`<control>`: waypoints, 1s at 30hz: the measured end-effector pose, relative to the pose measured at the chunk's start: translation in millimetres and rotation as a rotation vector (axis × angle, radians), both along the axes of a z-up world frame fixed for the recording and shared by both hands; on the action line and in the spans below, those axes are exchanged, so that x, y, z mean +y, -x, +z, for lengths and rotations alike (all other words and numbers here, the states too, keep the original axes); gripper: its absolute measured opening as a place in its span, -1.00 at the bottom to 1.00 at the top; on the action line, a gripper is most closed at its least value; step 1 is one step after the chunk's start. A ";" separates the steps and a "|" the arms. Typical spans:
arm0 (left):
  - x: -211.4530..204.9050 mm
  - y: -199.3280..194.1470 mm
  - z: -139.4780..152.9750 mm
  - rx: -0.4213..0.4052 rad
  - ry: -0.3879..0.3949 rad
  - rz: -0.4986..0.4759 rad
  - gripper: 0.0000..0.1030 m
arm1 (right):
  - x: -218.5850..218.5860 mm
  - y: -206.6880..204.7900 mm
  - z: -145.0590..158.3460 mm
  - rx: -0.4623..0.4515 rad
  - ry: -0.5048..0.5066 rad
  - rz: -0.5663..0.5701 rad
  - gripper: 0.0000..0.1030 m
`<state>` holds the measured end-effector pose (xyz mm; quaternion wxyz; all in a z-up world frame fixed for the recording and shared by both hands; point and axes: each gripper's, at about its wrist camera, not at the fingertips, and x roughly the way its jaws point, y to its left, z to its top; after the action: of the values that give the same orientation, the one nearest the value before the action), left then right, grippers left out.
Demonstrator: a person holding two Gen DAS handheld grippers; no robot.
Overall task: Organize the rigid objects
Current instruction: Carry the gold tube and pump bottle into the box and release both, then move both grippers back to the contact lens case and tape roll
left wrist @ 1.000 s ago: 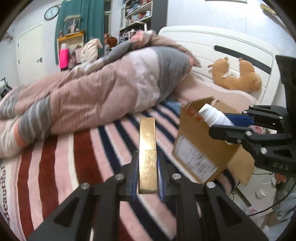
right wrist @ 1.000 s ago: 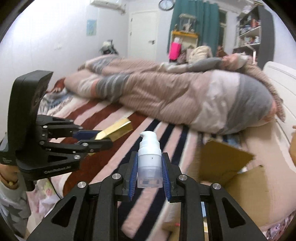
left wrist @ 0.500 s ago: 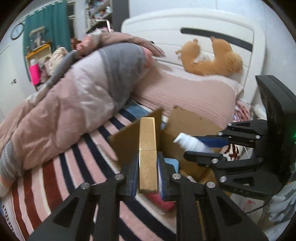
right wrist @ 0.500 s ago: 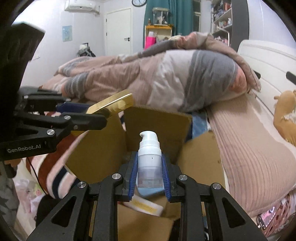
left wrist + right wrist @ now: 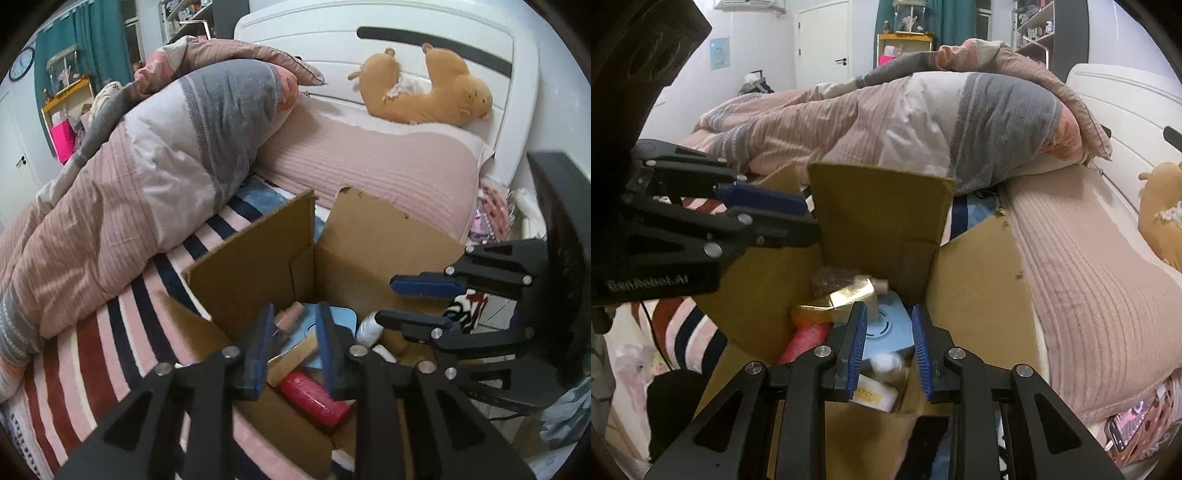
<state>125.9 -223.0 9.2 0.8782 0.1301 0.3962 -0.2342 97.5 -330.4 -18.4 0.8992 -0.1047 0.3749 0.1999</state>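
An open cardboard box (image 5: 255, 254) (image 5: 879, 206) stands on the striped bed. Both grippers hover over its opening. My left gripper (image 5: 293, 325) is open and empty. My right gripper (image 5: 888, 330) is open and empty; it also shows side-on in the left wrist view (image 5: 417, 302). Inside the box lie a gold box (image 5: 846, 299) (image 5: 291, 356), a white pump bottle (image 5: 369, 328) (image 5: 884, 363), a light blue case (image 5: 890, 330) (image 5: 340, 319), a red textured item (image 5: 314, 397) (image 5: 805, 341) and a white carton (image 5: 873, 395).
A bunched pink-and-grey duvet (image 5: 147, 173) lies beside the box. A pink pillow (image 5: 369, 166) and an orange plush toy (image 5: 424, 92) rest against the white headboard (image 5: 443, 40). A phone (image 5: 1126, 430) lies at the bed's edge.
Both grippers have opened over the box. The gold box has left my left gripper and the pump bottle my right; both now lie inside the box.
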 end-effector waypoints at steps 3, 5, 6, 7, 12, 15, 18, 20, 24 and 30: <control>12.4 6.4 8.2 -0.028 0.019 0.021 -0.13 | 2.4 3.7 3.2 -0.002 0.002 0.000 -0.55; 23.6 10.0 14.2 -0.043 0.033 0.039 0.01 | 5.3 6.6 7.4 -0.010 0.006 -0.002 -0.41; 32.3 11.8 18.1 -0.053 0.042 0.053 0.07 | 7.1 7.9 9.9 -0.016 0.006 -0.002 -0.37; 39.6 13.0 20.9 -0.061 0.050 0.064 0.16 | 10.5 9.3 13.6 -0.023 0.007 0.001 -0.37; 90.8 19.6 33.7 -0.102 0.079 0.151 0.32 | 34.6 19.8 32.5 -0.055 -0.005 0.029 -0.37; 125.3 21.7 36.1 -0.128 0.066 0.213 0.44 | 60.3 28.9 45.6 -0.085 -0.019 0.067 -0.37; 159.7 22.1 31.9 -0.131 0.057 0.267 0.44 | 89.4 36.6 55.0 -0.101 -0.046 0.109 -0.37; 181.8 21.3 25.2 -0.129 0.052 0.294 0.45 | 110.6 39.9 56.2 -0.095 -0.067 0.147 -0.37; 215.8 17.6 6.1 -0.117 0.044 0.332 0.52 | 154.3 42.1 47.8 -0.050 -0.093 0.207 -0.37; 246.4 5.1 -34.5 -0.066 0.054 0.343 0.60 | 203.4 27.9 9.0 0.060 -0.114 0.196 -0.37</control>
<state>120.8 23.4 -25.3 0.9211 0.0446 0.3769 -0.0870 69.5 -127.0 -9.4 0.8683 -0.0835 0.3776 0.3107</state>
